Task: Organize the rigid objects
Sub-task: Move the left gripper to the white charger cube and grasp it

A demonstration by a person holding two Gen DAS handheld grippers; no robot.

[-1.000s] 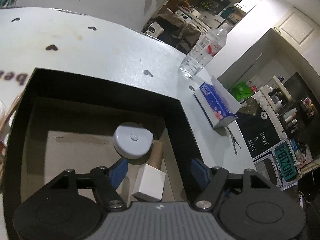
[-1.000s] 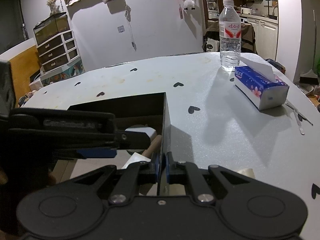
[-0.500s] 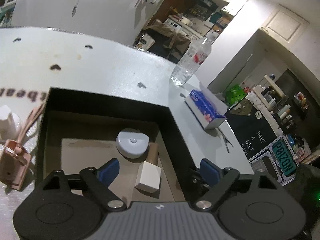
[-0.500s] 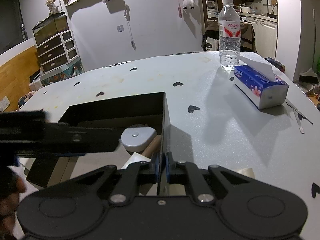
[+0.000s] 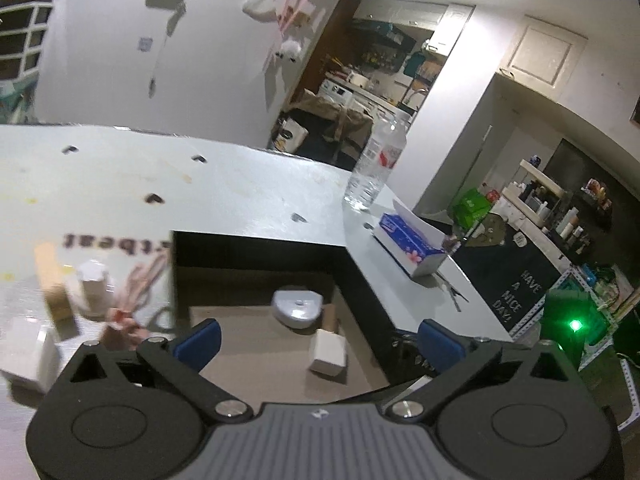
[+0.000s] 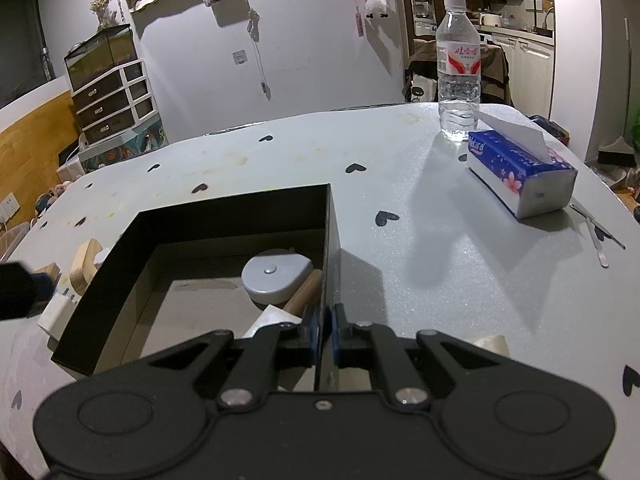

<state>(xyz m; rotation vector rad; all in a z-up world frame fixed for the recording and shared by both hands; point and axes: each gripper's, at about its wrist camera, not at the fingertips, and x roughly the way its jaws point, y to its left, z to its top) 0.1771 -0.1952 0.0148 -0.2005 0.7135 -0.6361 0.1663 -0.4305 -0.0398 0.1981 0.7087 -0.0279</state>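
Left gripper [image 5: 318,340] spread wide, jaws just opened further, nothing between them, raised above the black box [image 6: 224,210]. Right gripper [image 6: 324,330] clamped on the box's right wall. Inside the box: round grey case [image 6: 276,276], wooden cylinder [image 6: 306,292], white block [image 5: 329,351].

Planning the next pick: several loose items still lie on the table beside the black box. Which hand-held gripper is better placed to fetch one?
Left. The left hand-held gripper is open and empty, with the loose items nearby. The right hand-held gripper is shut on the black box wall, steadying it.
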